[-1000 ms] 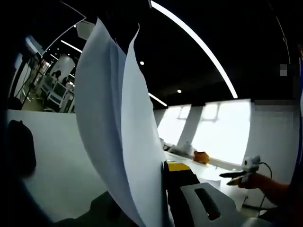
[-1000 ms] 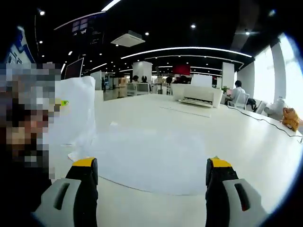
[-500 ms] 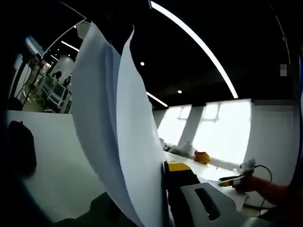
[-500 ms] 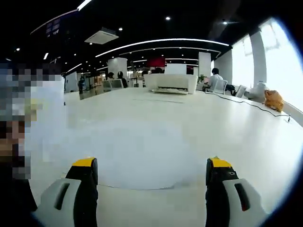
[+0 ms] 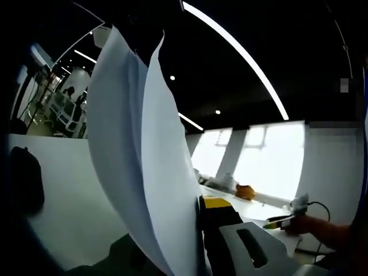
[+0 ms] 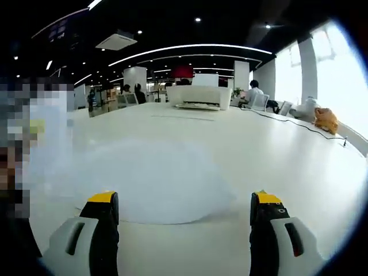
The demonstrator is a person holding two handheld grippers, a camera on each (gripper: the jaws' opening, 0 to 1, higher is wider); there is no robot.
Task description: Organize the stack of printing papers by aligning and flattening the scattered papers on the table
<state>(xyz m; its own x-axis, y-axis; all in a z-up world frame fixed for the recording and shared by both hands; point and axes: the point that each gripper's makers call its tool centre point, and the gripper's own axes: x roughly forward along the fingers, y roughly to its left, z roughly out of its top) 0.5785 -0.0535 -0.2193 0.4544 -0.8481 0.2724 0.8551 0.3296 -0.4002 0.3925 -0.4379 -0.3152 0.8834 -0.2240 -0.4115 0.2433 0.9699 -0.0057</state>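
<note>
**Left gripper pinches upright sheets; right gripper spread over flat paper**

In the left gripper view, the left gripper [image 5: 198,230] is clenched on the held sheets [image 5: 144,161]: thin, smooth white paper, at least two leaves curving upward with a split at the top edge. A dark bag [image 5: 26,181] sits at the left on the white table [image 5: 75,201]. Far right, the right gripper [image 5: 284,218] shows small, closer to the tabletop than a second ago.

In the right gripper view, the right gripper [image 6: 184,210] stands released, its two yellow-tipped jaws wide apart. Between and beyond them the flat paper [image 6: 155,184] lies matte and rounded on the glossy table; it looms nearer than before. A white printer [image 6: 198,96] sits far back.
</note>
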